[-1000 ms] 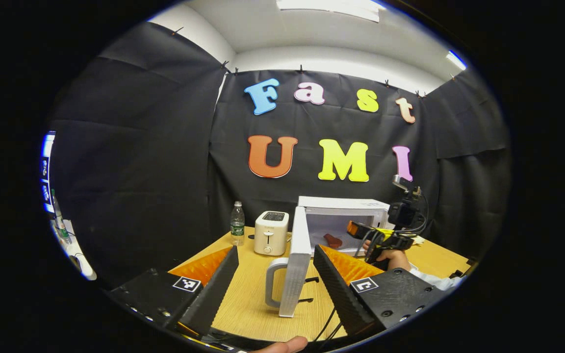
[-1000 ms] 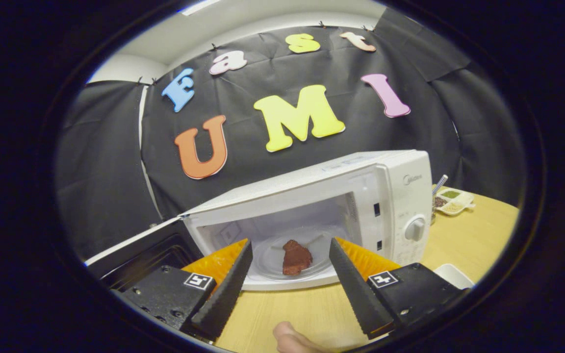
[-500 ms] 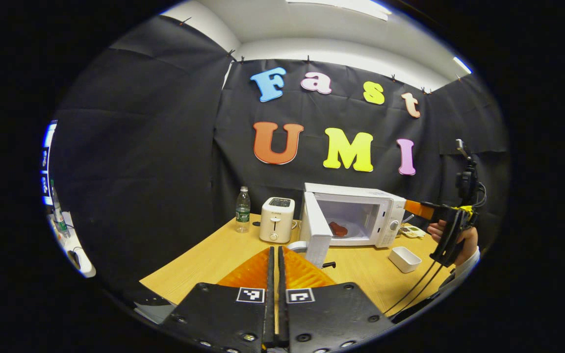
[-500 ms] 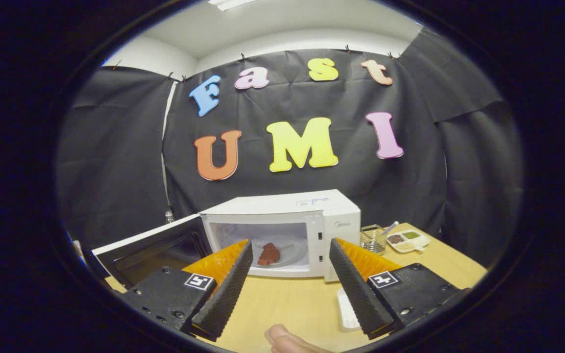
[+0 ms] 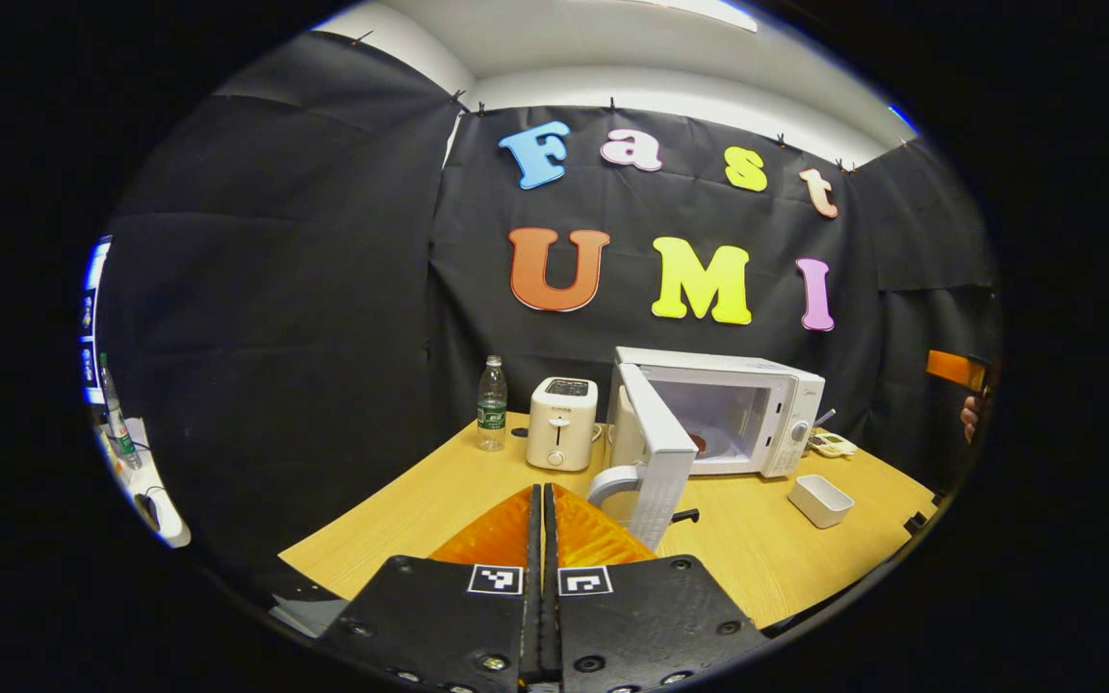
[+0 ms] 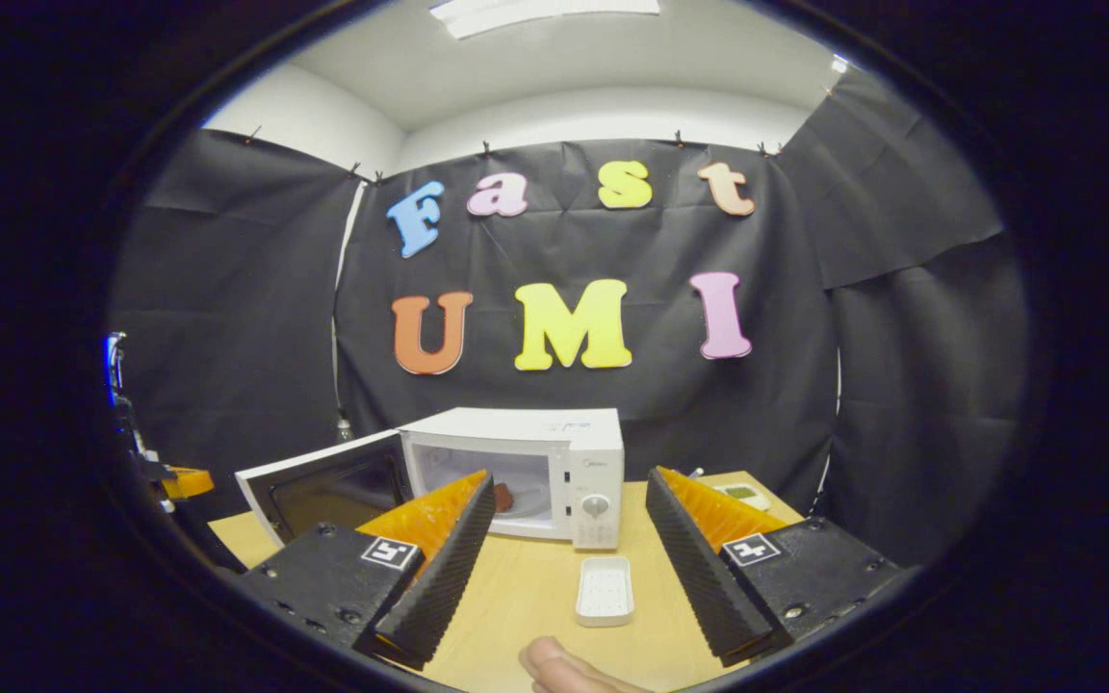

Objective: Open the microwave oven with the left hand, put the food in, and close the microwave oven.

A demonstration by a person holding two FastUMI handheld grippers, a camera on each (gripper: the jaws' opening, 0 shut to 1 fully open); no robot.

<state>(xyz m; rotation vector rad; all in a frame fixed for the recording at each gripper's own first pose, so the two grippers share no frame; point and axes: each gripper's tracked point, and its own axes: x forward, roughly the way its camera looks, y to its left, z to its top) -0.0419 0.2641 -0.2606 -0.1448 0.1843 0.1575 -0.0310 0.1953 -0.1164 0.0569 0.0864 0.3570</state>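
food [image 6: 502, 497] sits inside the microwave [image 5: 720, 412] near the table's [image 5: 439, 491] back edge, door [image 5: 652, 452] ajar for closing; left gripper [image 5: 542, 539] clenched empty, right gripper [image 6: 569, 539] released, both clear.

We see both views look forward from well back over the table [image 5: 477, 500], sharing the open microwave [image 5: 766, 409] ahead.

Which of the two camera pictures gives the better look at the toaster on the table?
The left gripper view. There the toaster stands in plain sight on the wooden table, between the water bottle and the microwave's open door, with its front and top slots showing. The right gripper view looks at the microwave instead.
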